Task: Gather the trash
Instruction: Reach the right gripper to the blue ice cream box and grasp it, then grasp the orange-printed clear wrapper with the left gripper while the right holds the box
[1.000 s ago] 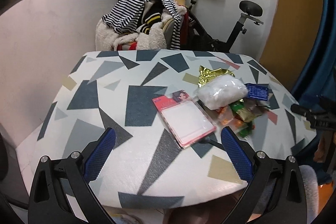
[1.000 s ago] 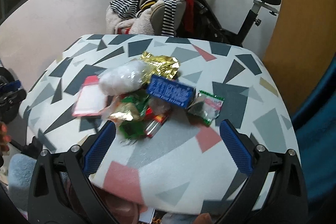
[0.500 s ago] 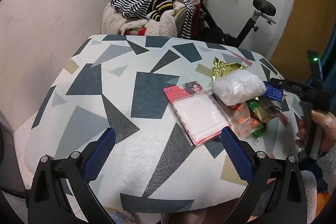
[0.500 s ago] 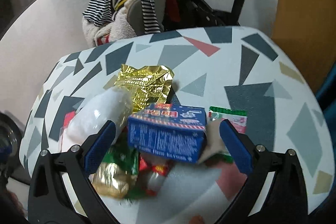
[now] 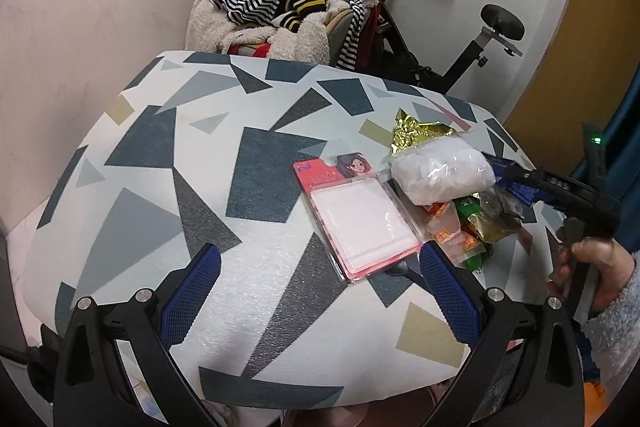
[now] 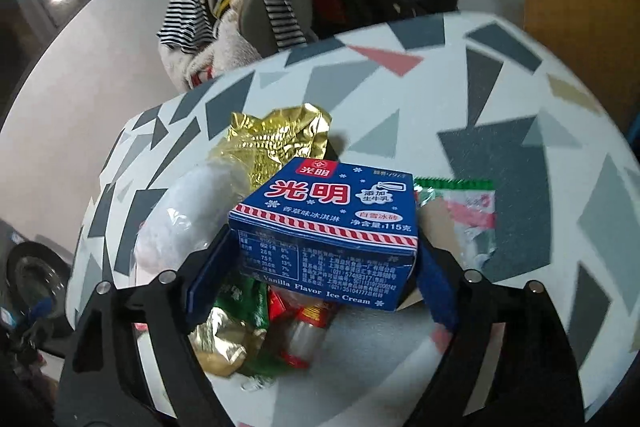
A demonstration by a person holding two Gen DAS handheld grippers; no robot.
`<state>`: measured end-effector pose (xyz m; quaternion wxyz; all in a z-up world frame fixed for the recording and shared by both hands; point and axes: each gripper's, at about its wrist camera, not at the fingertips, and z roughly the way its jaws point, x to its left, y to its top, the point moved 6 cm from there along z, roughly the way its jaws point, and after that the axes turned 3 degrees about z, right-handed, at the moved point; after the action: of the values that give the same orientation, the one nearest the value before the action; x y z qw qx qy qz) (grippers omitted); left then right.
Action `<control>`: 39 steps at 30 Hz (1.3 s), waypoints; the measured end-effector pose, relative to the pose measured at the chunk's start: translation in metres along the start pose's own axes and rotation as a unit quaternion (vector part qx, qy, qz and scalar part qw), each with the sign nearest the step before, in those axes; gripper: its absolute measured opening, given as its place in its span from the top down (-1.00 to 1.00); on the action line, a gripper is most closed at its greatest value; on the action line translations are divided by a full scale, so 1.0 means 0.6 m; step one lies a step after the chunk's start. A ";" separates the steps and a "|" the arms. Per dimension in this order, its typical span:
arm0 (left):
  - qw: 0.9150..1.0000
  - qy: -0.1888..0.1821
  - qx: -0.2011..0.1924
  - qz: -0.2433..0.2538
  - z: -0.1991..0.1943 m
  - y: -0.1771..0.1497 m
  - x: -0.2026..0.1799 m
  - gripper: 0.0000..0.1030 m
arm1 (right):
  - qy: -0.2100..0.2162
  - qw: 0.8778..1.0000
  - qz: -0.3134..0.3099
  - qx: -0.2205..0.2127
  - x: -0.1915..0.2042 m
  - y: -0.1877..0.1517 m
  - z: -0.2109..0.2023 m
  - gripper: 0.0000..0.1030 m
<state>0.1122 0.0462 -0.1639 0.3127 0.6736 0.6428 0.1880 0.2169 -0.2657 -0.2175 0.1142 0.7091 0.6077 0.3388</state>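
The right hand-held gripper (image 6: 324, 263), angled downward, has just been closing around the ice-cream box (image 6: 328, 231).

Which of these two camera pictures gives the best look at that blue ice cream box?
The right wrist view: the blue ice cream box fills the middle, label readable, between the right gripper's fingers, which have just been closing. The left wrist view shows only a blue sliver behind the white bag.
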 end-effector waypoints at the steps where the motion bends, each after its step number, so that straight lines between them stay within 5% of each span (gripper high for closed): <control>1: 1.000 -0.004 0.002 -0.001 0.002 -0.002 -0.003 -0.80 | -0.002 1.000 -0.007 -0.008 0.000 -0.001 -0.009 -0.59; 5: 0.999 -0.032 0.021 -0.003 0.016 -0.013 -0.024 -0.52 | 0.000 0.999 -0.030 -0.036 -0.004 -0.015 -0.046 -0.57; 10: 0.989 -0.127 0.060 -0.041 0.062 -0.025 -0.077 0.02 | 0.006 0.997 -0.051 -0.054 -0.005 -0.044 -0.077 -0.56; 16: 0.970 -0.191 0.100 -0.115 0.132 -0.019 -0.135 0.10 | 0.011 0.995 -0.081 -0.063 0.002 -0.075 -0.102 -0.55; 27: 0.956 -0.191 0.148 -0.165 0.210 -0.012 -0.166 0.11 | 0.012 0.995 -0.080 -0.065 -0.016 -0.095 -0.119 -0.55; 30: 0.953 -0.194 0.156 -0.171 0.220 -0.015 -0.170 0.51 | 0.014 0.995 -0.080 -0.063 -0.019 -0.103 -0.120 -0.55; 39: 0.969 -0.183 0.108 -0.123 0.147 0.021 -0.159 0.60 | 0.017 0.994 -0.088 -0.061 -0.012 -0.125 -0.133 -0.55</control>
<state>0.1695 -0.0635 -0.2062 0.3713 0.6420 0.6691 -0.0487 0.1084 -0.2746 -0.2037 0.1763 0.6387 0.6477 0.3761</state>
